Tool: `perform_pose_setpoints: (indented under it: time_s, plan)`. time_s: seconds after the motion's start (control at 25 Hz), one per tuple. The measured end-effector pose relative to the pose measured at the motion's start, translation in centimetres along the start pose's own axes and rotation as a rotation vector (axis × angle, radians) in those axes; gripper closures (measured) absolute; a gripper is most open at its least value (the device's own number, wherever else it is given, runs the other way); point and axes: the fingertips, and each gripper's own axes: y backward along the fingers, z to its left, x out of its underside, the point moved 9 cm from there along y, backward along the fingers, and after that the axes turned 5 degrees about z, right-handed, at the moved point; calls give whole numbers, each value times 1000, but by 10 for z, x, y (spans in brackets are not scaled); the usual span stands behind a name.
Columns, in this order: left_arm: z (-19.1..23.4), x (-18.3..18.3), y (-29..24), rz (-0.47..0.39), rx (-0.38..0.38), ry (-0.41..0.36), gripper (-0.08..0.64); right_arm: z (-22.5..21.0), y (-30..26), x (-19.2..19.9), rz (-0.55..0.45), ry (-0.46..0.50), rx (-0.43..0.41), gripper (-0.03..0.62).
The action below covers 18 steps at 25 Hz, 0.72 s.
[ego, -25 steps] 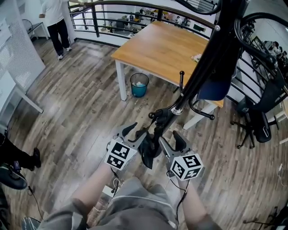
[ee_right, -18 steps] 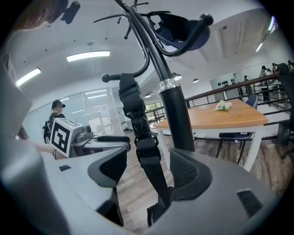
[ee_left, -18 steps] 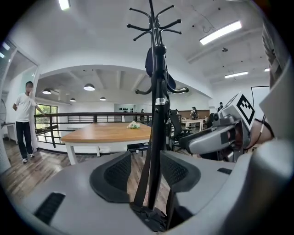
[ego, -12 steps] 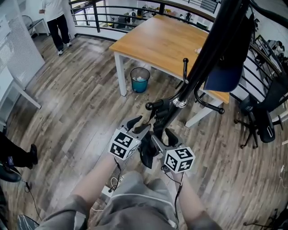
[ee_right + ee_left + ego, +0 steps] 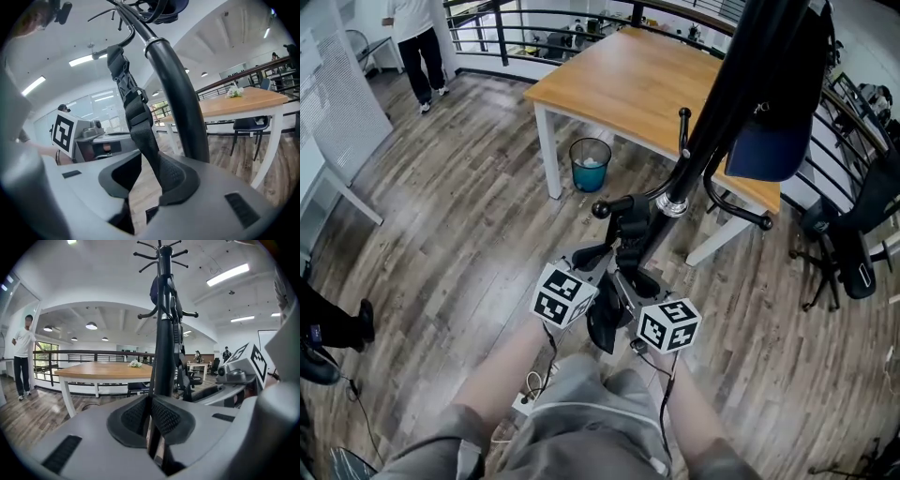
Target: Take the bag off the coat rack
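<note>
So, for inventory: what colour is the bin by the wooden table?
Teal-blue round bin; clearest in the head view.

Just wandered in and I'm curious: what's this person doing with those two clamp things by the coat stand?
A person holds a two-jaw gripper in each hand, going after the black bag hanging low on the coat rack. Both work on its strap, jaws having just been closing: the left gripper pinches it, while the right gripper has it against one pad only, not yet clamped. The bag still hangs on the rack.
</note>
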Motion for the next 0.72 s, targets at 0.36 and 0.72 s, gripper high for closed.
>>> perform_pose_setpoints:
  time_s: [0.36,0.72]
  plan:
    - [7,1,15,44,-46,51,543,-2,20,-5,11,-4,16,558]
    - [12,-32,74,20,-146,164,545,23,61,-57,-24,-40,-4,560]
